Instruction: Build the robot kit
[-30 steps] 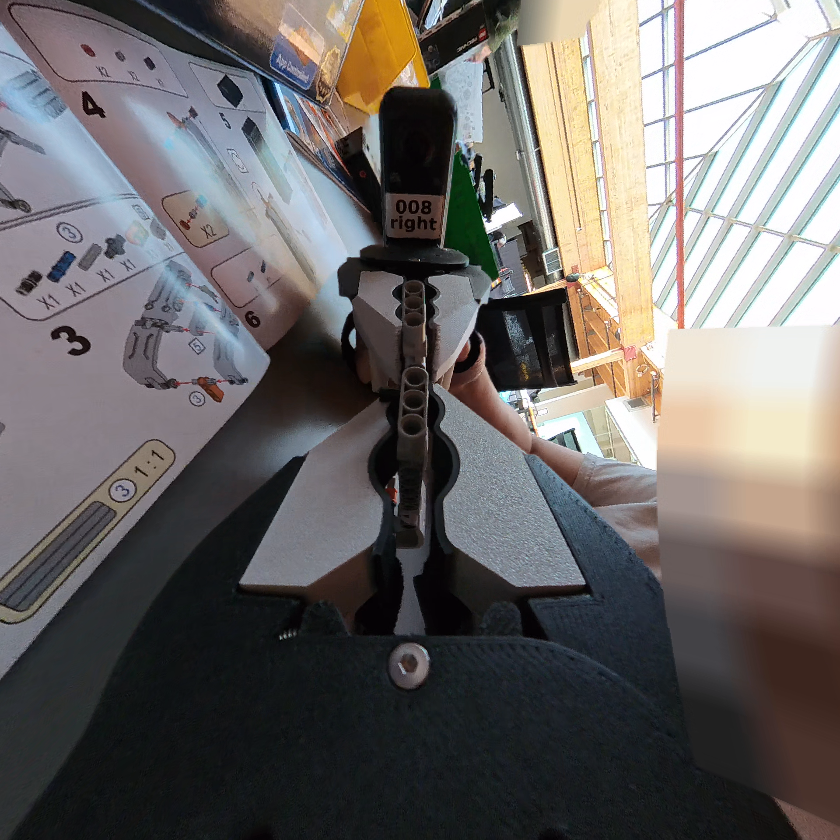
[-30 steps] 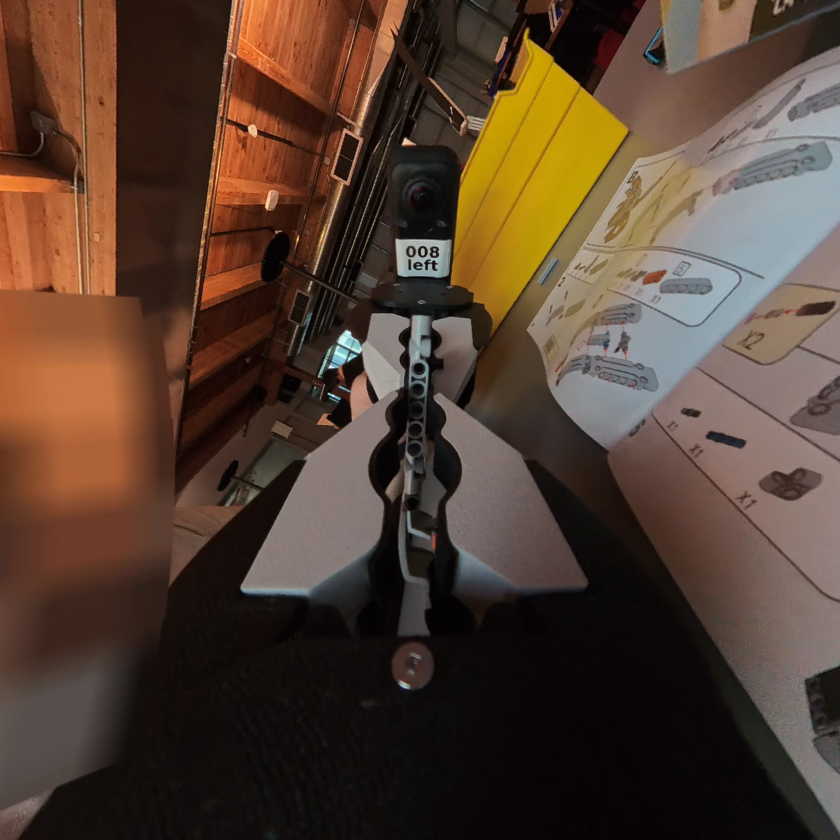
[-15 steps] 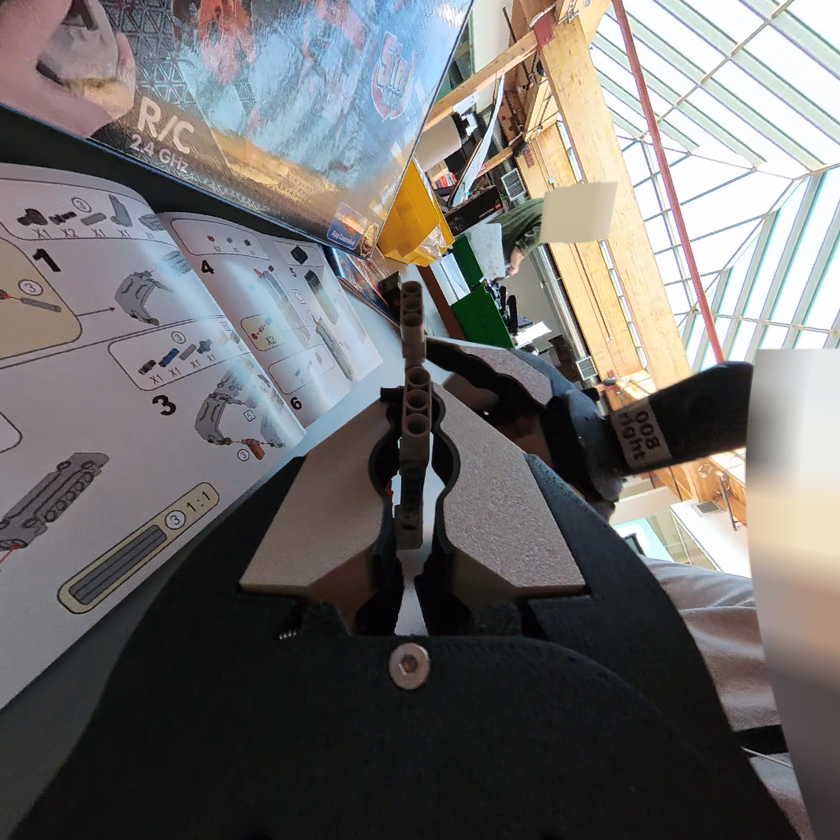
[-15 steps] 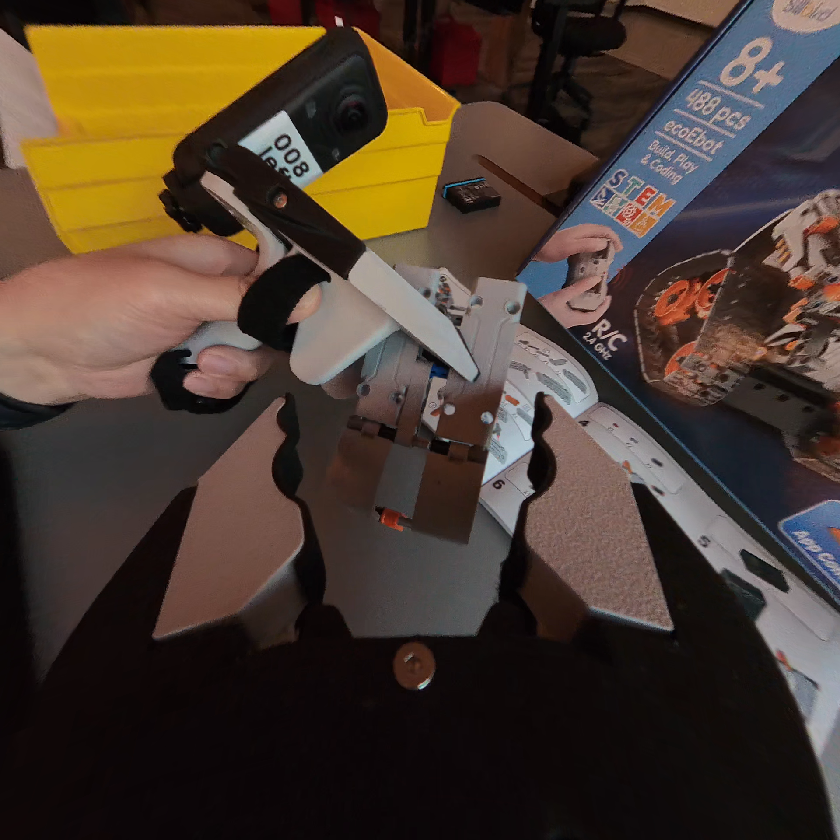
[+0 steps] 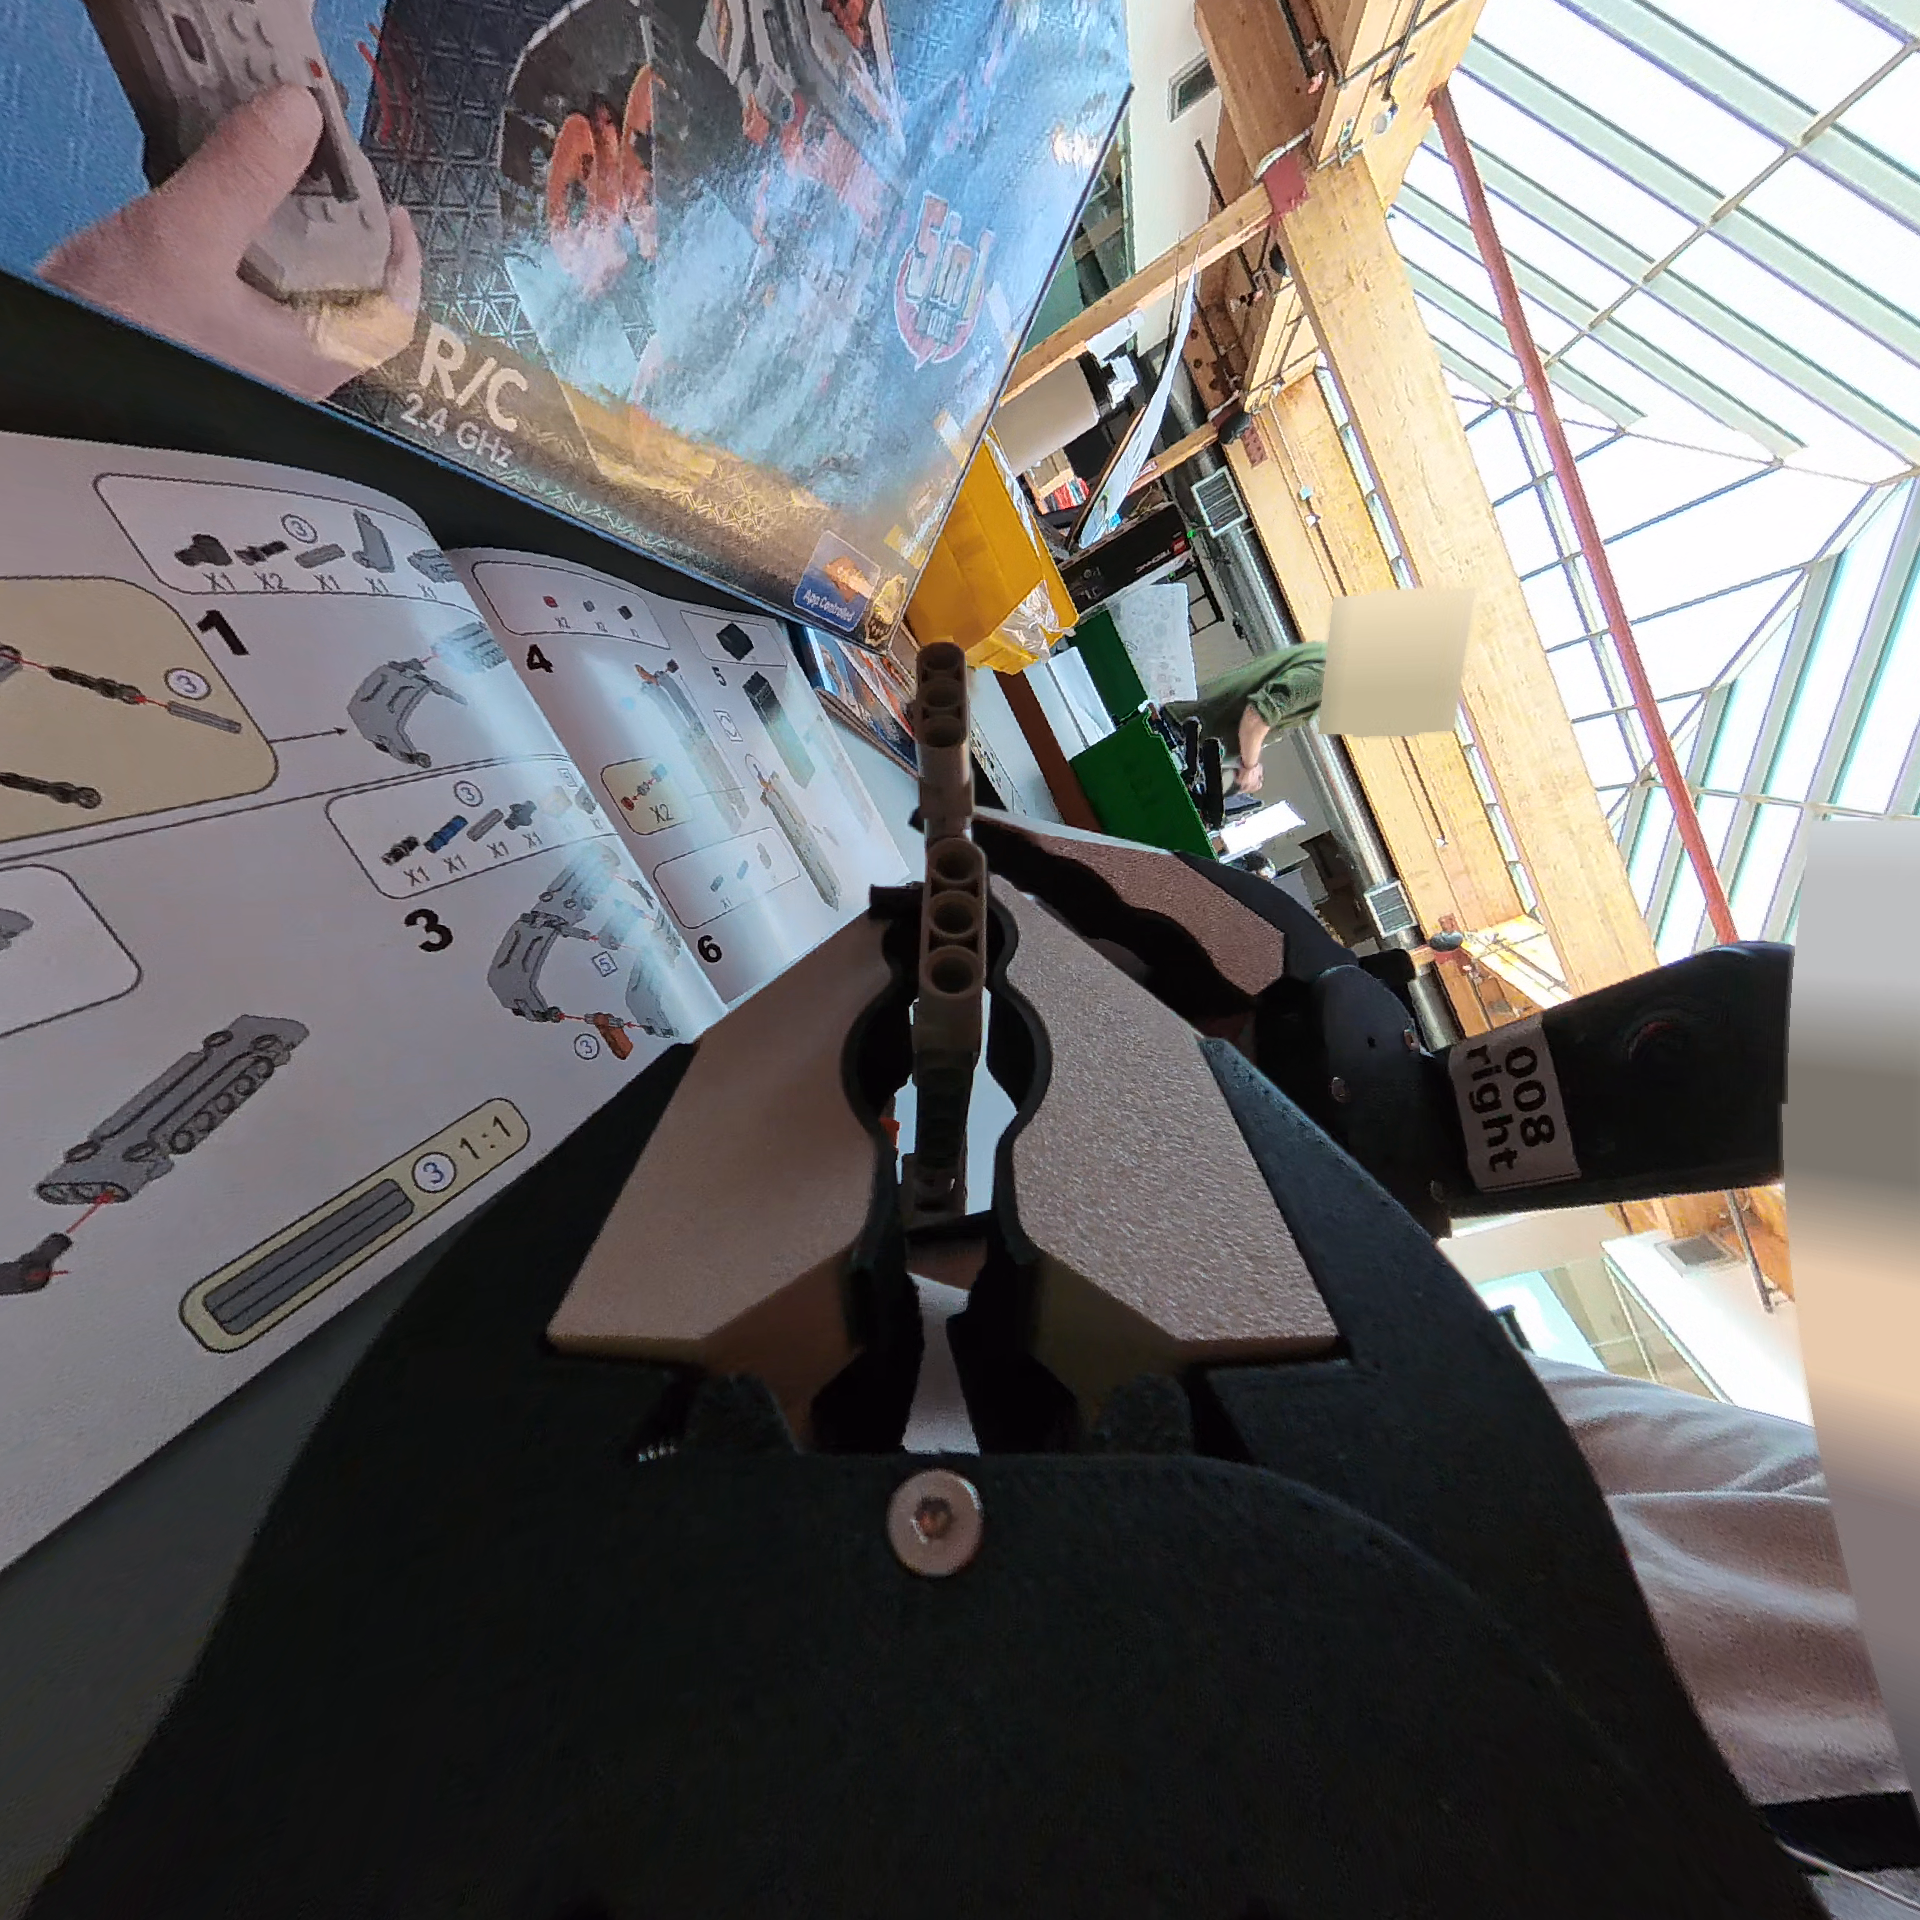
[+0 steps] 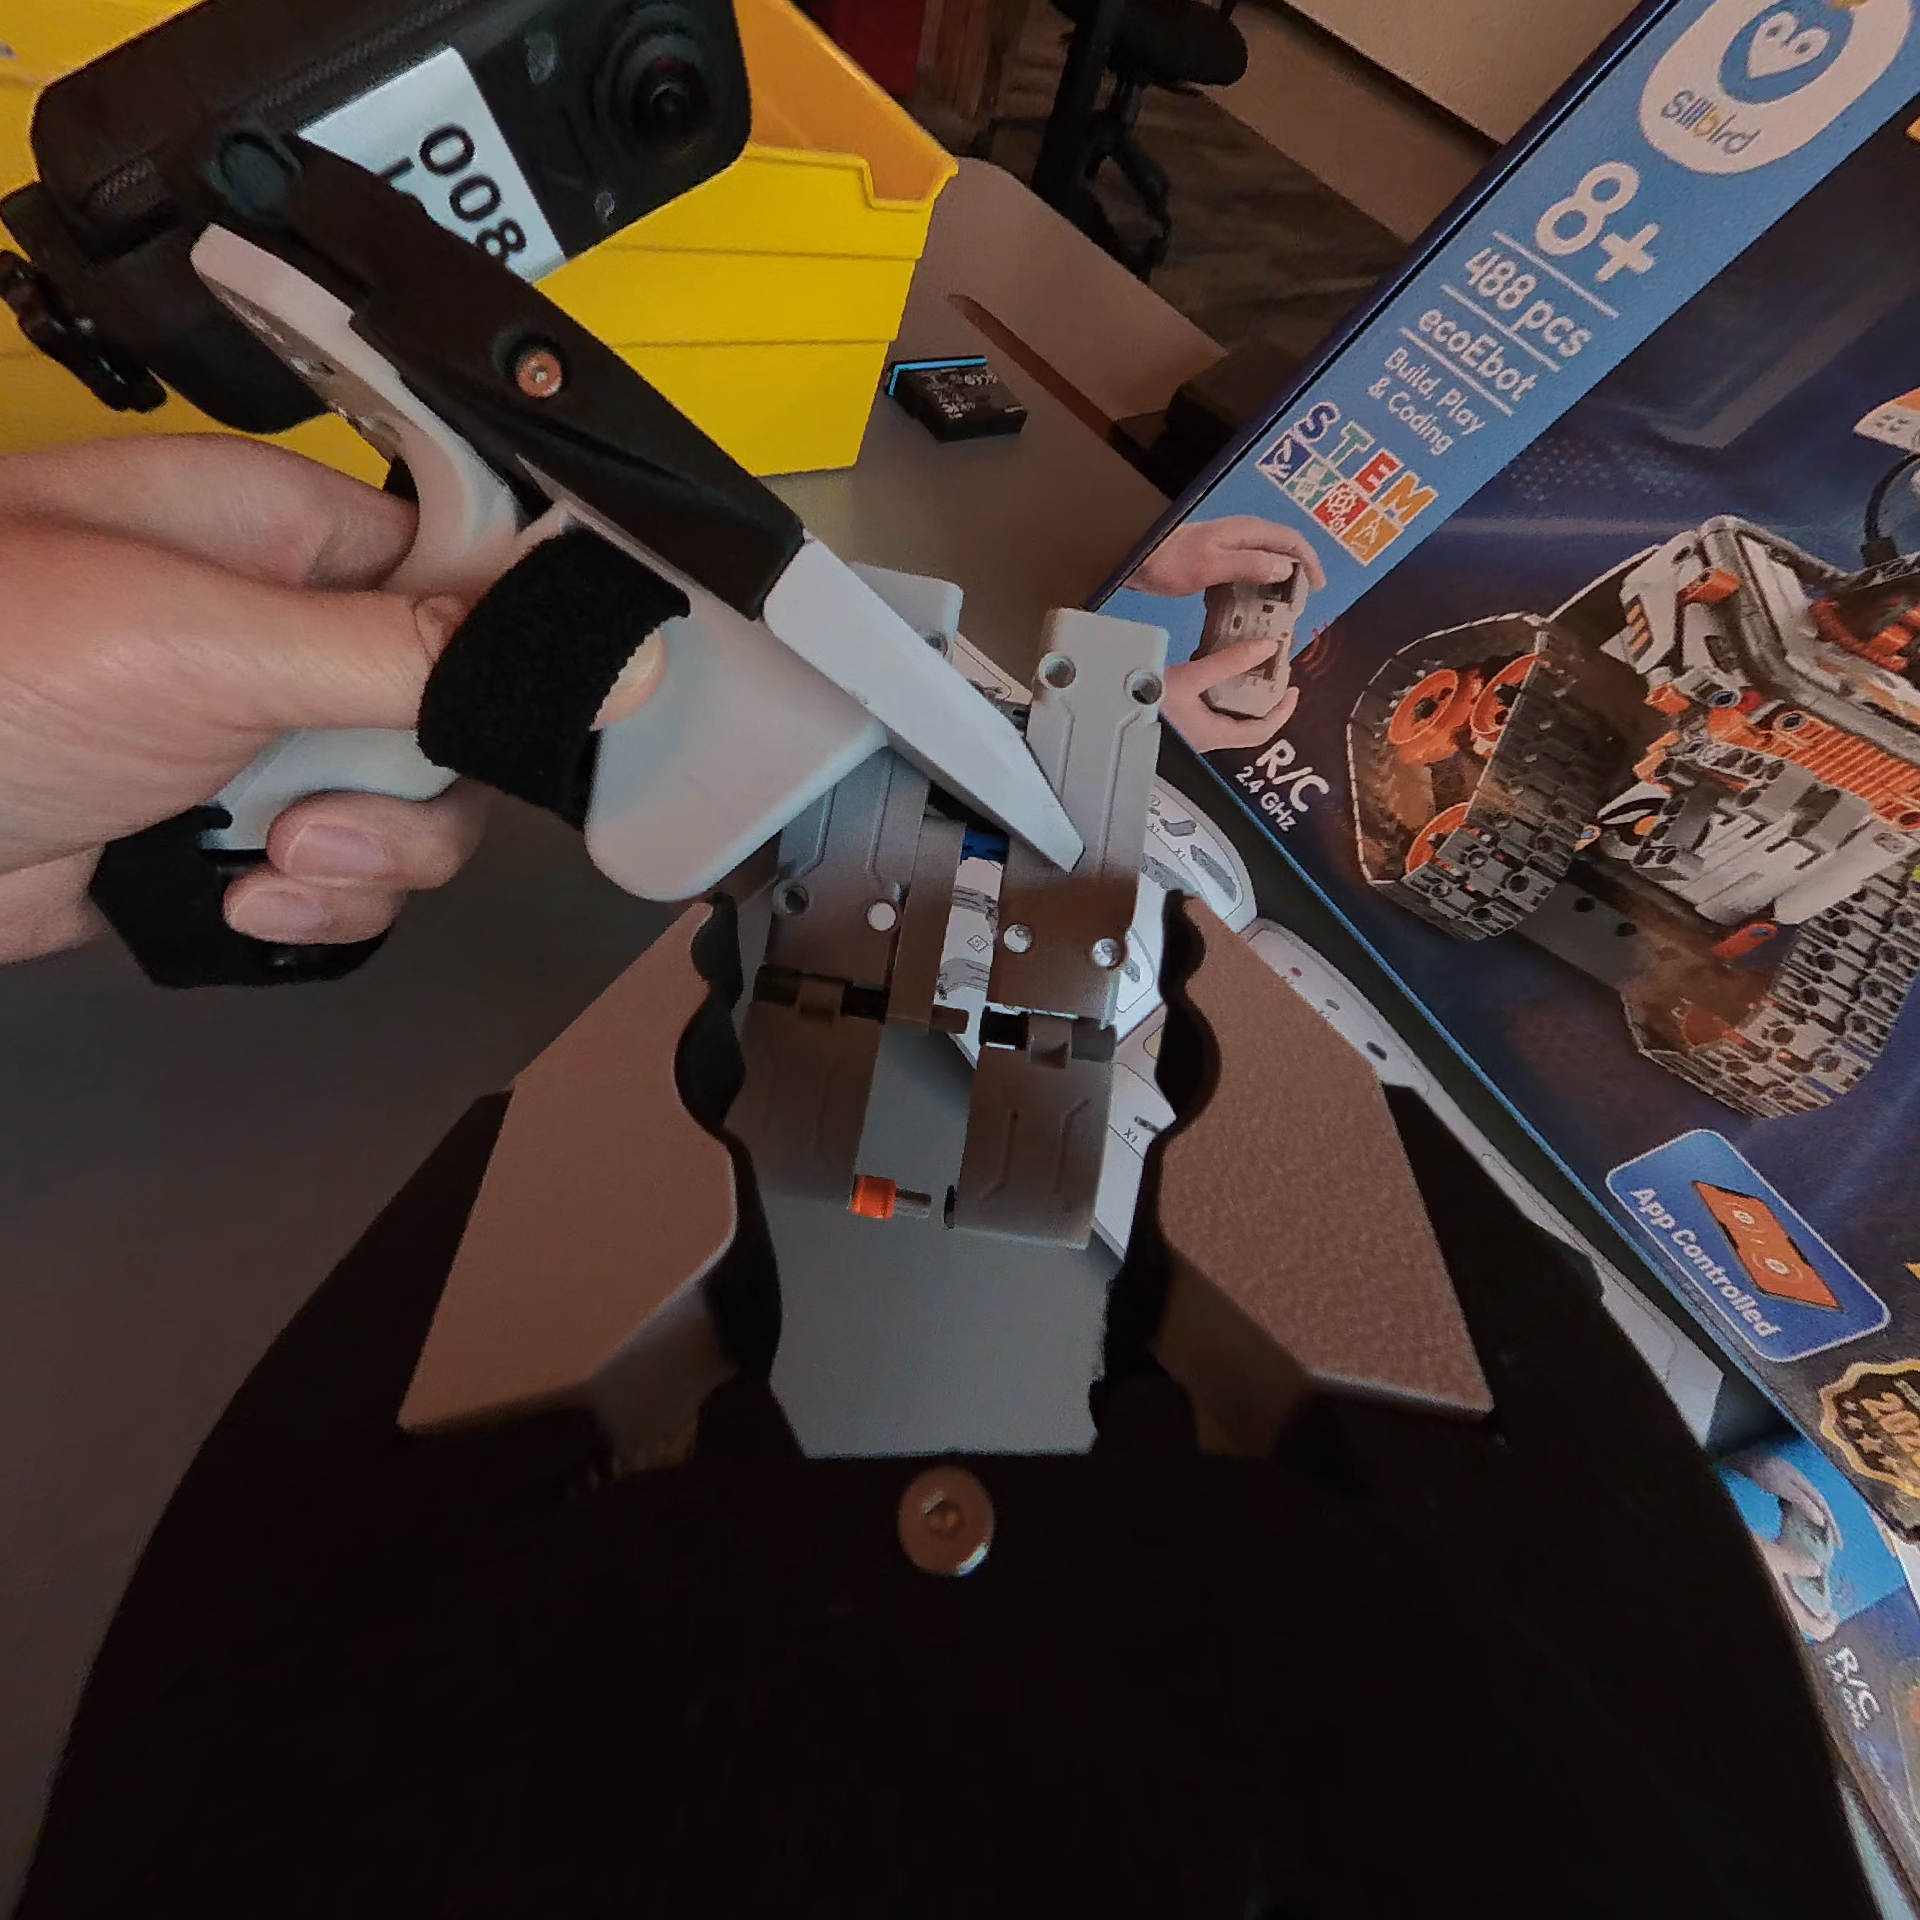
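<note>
Grey tabletop [image 6: 260, 1195] under me, timber beams and skylights beyond. At far left sits a yellow bin [image 6: 748, 281]; I can't make out anything inside it from here. My left gripper [image 5: 940, 1029] is clamped on the grey brick assembly [image 6: 935, 1039], held in the air above the table; in its own view I see the piece edge-on, a thin holed beam. It looks light and stiff, but the pinned joints could pop apart, so the flat side panels seem the safest hold. My right gripper [image 6: 935, 1122] has its jaws spread wide either side of the lower panels, seemingly not touching. Right of that lie the instruction booklet [image 5: 312, 883] and the kit box [image 6: 1610, 779], closed.
</note>
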Available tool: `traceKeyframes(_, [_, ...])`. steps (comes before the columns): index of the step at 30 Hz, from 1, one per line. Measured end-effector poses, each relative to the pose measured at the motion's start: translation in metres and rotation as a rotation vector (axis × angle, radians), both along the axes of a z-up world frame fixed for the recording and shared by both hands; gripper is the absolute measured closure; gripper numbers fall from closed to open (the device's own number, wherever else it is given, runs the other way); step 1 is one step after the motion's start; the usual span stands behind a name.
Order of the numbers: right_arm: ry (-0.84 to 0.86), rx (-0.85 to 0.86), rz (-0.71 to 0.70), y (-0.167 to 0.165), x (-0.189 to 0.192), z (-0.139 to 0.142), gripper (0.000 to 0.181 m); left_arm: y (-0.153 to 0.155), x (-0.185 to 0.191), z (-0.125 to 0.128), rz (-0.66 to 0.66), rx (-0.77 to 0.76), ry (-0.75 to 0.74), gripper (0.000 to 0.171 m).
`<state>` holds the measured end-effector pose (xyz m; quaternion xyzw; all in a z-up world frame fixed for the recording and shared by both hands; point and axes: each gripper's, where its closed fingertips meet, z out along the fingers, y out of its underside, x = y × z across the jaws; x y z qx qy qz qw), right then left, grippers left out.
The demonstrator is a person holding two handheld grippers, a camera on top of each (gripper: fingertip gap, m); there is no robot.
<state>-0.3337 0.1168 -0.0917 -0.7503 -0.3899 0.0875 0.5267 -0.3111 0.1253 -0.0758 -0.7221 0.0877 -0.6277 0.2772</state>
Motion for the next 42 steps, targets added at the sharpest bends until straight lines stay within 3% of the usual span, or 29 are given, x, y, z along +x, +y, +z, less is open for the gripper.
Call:
traceKeyframes(9, [0.006,-0.011,0.003,0.0048,-0.0042,-0.0044,0.109,0.0043,-0.0037,-0.0051,0.041,-0.02,0.017,0.166])
traceKeyframes(16, [-0.005,-0.029,0.04,0.0005,-0.0099,-0.0054,0.101,0.0057,-0.0067,-0.0021,0.057,-0.019,0.003,0.166])
traceKeyframes(28, [-0.098,0.01,0.015,0.0062,-0.0018,-0.008,0.112,0.0039,-0.0044,-0.001,0.053,-0.03,-0.018,0.166])
traceKeyframes(42, [-0.025,-0.018,0.018,0.0049,-0.0023,-0.005,0.117,0.0052,-0.0062,0.0002,0.056,-0.032,-0.039,0.166])
